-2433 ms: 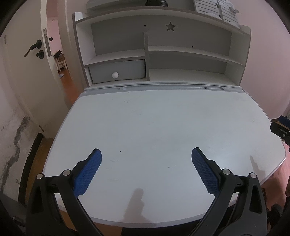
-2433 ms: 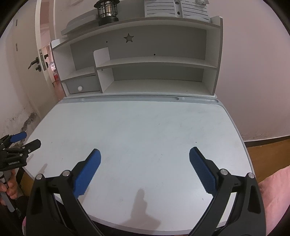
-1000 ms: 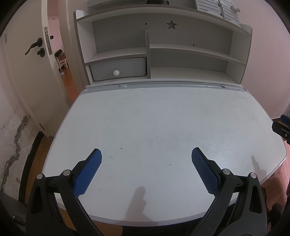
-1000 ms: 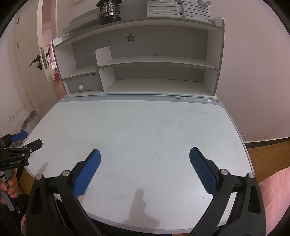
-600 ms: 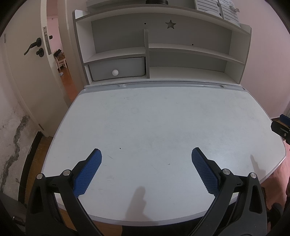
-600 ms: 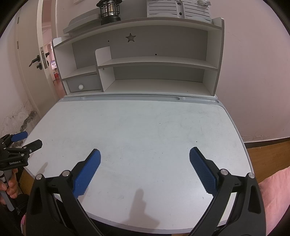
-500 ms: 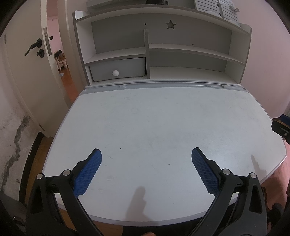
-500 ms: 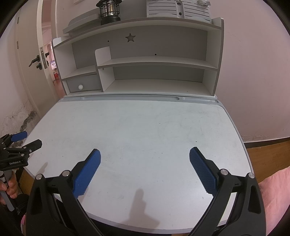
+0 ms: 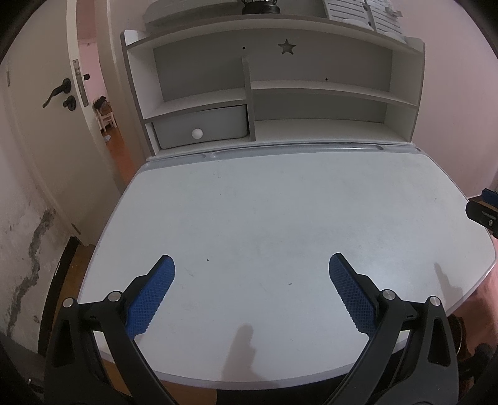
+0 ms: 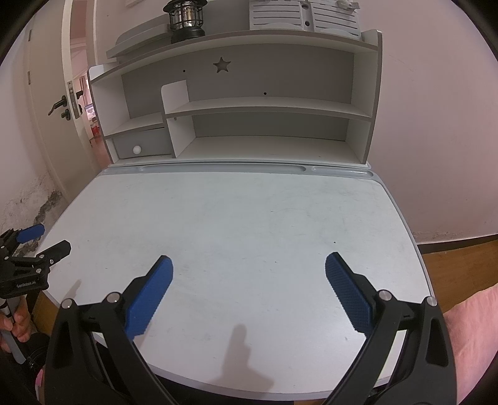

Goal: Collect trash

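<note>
**Q:** Trash: where is it, and which way does its long axis run?

**A:** I cannot tell from either wrist view. My left claw and right claw both hover with blue pads spread wide, gripping nothing. The white desk lies under and ahead of them.

**Q:** Any writing? What is around?

**A:** There is a white label on the left claw's body in the right wrist view, but it is too small for me to read. Beyond both claws stands a shelf unit with a star cutout. It has a drawer at its left and a lantern on top. A door stands left of the left claw.
</note>
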`<state>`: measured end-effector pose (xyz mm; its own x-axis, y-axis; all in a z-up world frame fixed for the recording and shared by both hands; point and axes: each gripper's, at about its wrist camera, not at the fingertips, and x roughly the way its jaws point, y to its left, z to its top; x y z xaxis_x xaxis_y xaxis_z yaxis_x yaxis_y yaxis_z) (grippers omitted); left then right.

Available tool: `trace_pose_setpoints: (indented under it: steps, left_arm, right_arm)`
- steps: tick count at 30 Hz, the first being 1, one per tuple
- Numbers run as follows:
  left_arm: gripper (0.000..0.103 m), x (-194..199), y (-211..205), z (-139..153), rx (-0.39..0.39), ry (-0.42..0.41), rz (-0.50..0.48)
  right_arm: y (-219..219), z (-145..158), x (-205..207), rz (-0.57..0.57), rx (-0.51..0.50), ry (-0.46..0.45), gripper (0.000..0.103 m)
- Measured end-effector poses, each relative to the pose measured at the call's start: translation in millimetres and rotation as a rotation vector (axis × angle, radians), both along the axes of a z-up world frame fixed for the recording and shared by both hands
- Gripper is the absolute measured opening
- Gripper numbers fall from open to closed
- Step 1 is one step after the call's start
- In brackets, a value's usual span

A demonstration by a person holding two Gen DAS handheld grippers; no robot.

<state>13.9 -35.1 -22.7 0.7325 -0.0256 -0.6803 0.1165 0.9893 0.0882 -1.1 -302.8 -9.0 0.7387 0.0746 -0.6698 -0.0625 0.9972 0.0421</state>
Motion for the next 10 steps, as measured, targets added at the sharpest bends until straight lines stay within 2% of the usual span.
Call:
trace_pose_setpoints:
  steps: [10]
  left_arm:
    - [0.096, 1.1, -0.3, -2.0, -0.016, 0.035, 0.003]
  right_arm:
    - [-2.5, 0.0, 0.5, -0.006, -0.001, 0.001, 0.095]
